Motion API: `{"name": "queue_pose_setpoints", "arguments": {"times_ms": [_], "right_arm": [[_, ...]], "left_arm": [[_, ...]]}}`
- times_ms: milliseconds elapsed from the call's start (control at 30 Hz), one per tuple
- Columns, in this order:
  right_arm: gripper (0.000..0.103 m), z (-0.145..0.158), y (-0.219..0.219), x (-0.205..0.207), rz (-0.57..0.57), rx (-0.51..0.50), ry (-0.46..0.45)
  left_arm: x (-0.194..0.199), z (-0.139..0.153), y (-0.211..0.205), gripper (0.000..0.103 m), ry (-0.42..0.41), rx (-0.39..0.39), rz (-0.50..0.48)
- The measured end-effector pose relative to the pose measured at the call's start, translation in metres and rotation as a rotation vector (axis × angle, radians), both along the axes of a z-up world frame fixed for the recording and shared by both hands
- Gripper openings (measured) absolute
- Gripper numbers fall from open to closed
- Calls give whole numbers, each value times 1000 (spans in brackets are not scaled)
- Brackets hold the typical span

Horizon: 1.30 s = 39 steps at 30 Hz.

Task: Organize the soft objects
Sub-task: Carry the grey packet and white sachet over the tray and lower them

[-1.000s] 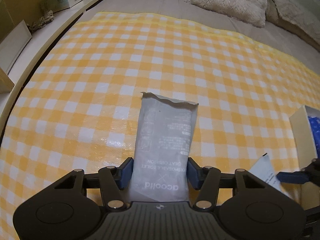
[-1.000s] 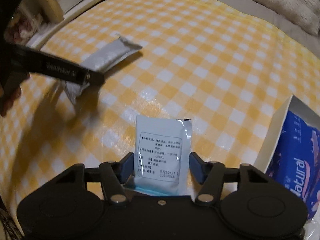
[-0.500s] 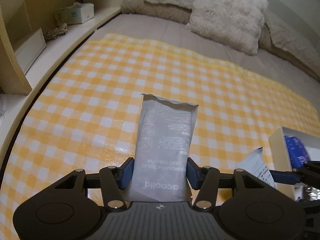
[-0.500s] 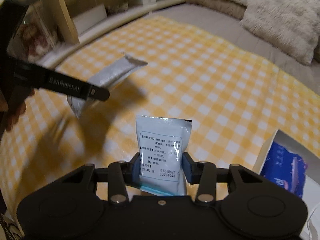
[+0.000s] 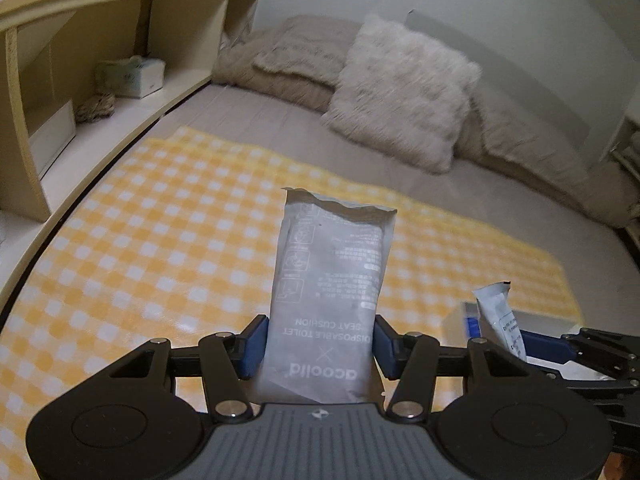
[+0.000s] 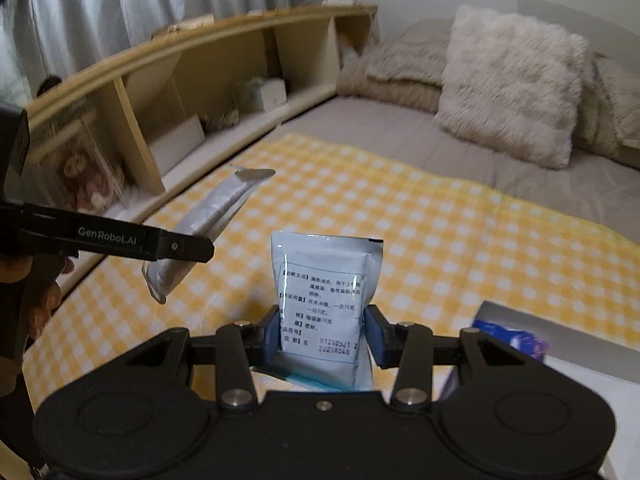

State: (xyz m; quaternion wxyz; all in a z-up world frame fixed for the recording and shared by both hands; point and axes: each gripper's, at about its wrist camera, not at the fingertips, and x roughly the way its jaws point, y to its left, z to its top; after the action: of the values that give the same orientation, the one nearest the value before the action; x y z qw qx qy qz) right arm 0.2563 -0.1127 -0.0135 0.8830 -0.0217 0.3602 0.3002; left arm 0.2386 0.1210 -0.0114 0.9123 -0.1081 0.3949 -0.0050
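My left gripper (image 5: 318, 346) is shut on a long grey packet marked as a disposable toilet seat cushion (image 5: 332, 280) and holds it in the air above the yellow checked cloth (image 5: 160, 240). The packet also shows in the right wrist view (image 6: 212, 224), beside the left gripper's finger (image 6: 120, 238). My right gripper (image 6: 322, 334) is shut on a small pale blue sachet with printed text (image 6: 324, 300), also lifted. That sachet shows in the left wrist view (image 5: 498, 320) at the right.
A white box with a blue pack inside (image 6: 516, 340) sits at the right on the cloth. A wooden shelf unit (image 5: 80, 92) runs along the left with a tissue box (image 5: 132, 74). Fluffy pillows (image 5: 400, 96) lie at the bed's far end.
Both grippers have risen and tilted up with their packets, so the cloth is farther below and the shelf, pillows and wall have come into view. The right gripper has closed on the sachet.
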Motion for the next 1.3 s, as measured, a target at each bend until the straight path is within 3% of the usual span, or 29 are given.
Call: {"name": "queue_pose_setpoints", "arguments": {"times_ms": [267,600,1100,1300], "right_arm": [[45,19,-51,-17,-90,30,-57],[45,23,-138,-23,-276,33,-75],[44,12,-237,-31,-495,50,-53],[44,6,-265,-35,-568,39,-38]], "left_arm": [[-11,21,-41,55,-78,-64,-59],[2,27,-115,55,-108,-116,-184],[22,9,-207,55,-91,-183,-316],[35,-10,-241,55,-51,-304,-344]]}}
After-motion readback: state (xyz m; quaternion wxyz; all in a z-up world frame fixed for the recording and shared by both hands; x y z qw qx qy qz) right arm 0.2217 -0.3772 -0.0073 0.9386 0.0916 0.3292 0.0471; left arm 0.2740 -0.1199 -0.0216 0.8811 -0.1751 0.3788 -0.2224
